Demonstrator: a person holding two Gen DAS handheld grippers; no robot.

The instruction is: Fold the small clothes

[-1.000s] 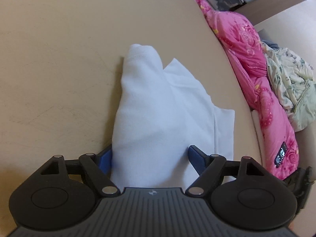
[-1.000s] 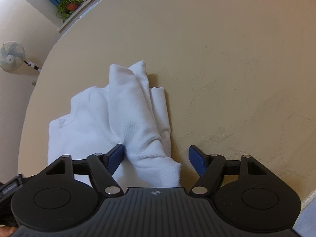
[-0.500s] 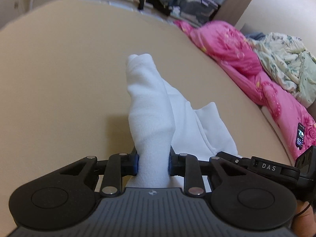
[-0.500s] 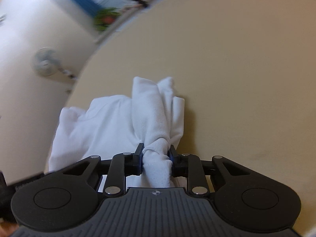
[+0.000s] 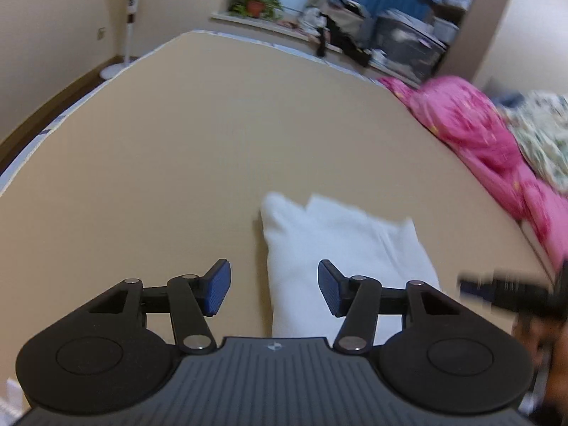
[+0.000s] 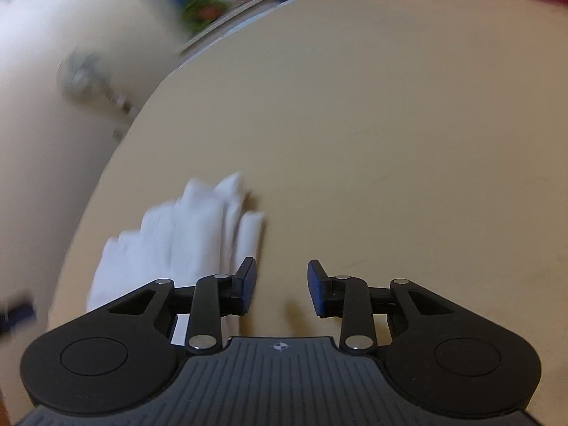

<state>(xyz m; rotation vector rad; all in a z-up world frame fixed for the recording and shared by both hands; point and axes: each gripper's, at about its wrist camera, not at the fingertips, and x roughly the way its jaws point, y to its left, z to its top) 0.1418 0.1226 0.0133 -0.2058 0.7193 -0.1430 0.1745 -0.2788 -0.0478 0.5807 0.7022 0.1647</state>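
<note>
Listing what we see: folded white garment on the beige bed; left gripper and right gripper, fingers wide, holding nothing.

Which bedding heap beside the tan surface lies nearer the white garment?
The pink quilt; it borders the tan surface by the white garment, while the floral one sits behind it.

In the left wrist view the folded garment lies on the bed at lower centre of the frame, behind the left gripper and reaching rightward. A quilt sits along the bed's right edge. A fan stands upper left, a potted plant at top centre. In the right wrist view the garment lies lower left, left of the right gripper.
</note>
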